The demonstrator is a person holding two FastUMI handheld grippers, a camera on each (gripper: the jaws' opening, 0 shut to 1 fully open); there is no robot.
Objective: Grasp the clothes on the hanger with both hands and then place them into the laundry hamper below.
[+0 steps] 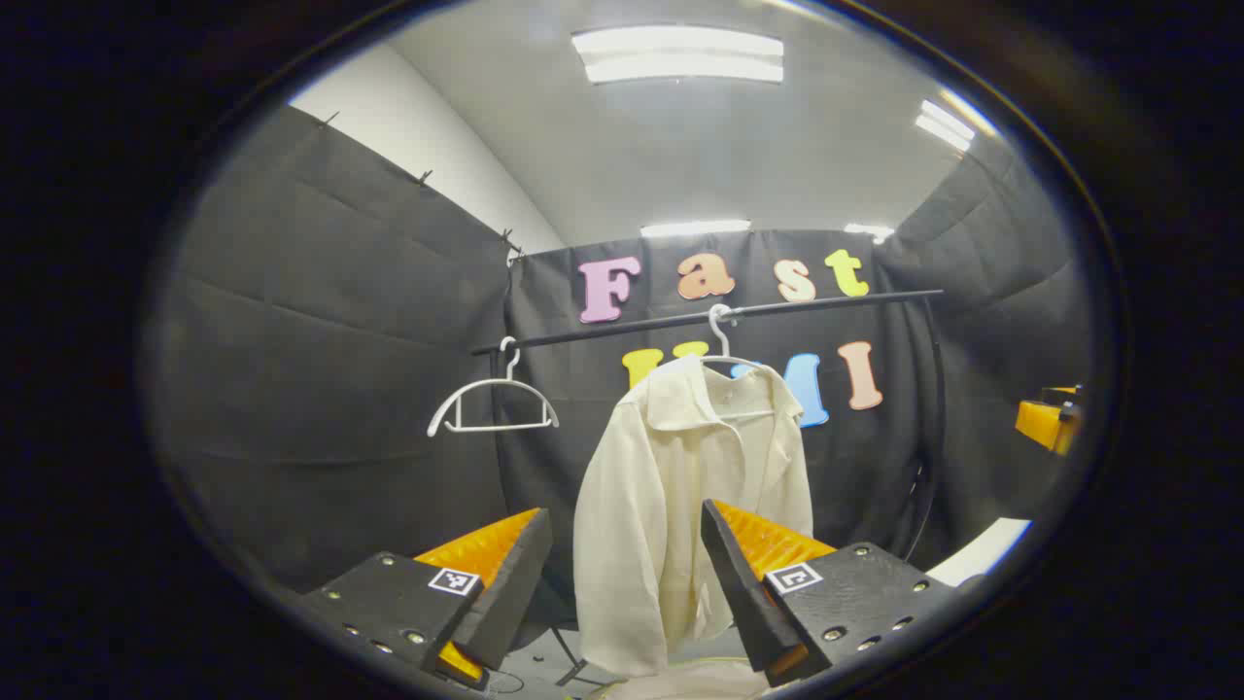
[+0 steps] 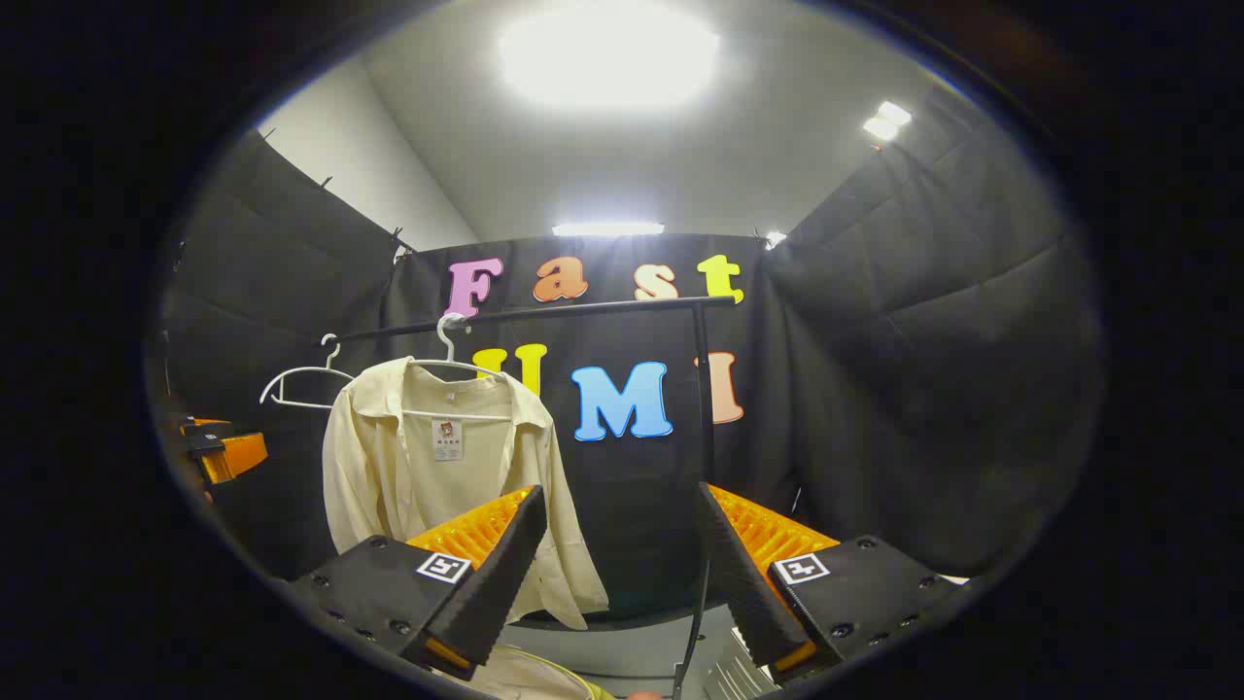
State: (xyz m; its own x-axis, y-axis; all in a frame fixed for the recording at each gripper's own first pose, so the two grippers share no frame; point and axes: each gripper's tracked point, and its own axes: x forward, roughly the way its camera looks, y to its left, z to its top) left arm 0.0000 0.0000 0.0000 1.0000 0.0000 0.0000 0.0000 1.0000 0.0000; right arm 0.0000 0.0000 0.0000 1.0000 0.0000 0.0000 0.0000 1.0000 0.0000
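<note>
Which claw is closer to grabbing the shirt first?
Probably the left claw: the cream shirt hangs straight between its open fingers. From the right claw, also open, the shirt hangs off to one side.

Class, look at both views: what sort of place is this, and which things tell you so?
Probably a small cloth-walled booth set up for a laundry task: a rail with a shirt on a hanger, a bare hanger, and ceiling lights.

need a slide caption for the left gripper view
Left gripper, fingers open, faces a cream shirt hanging on a white hanger from the rail; an empty hanger hangs beside it.
</note>
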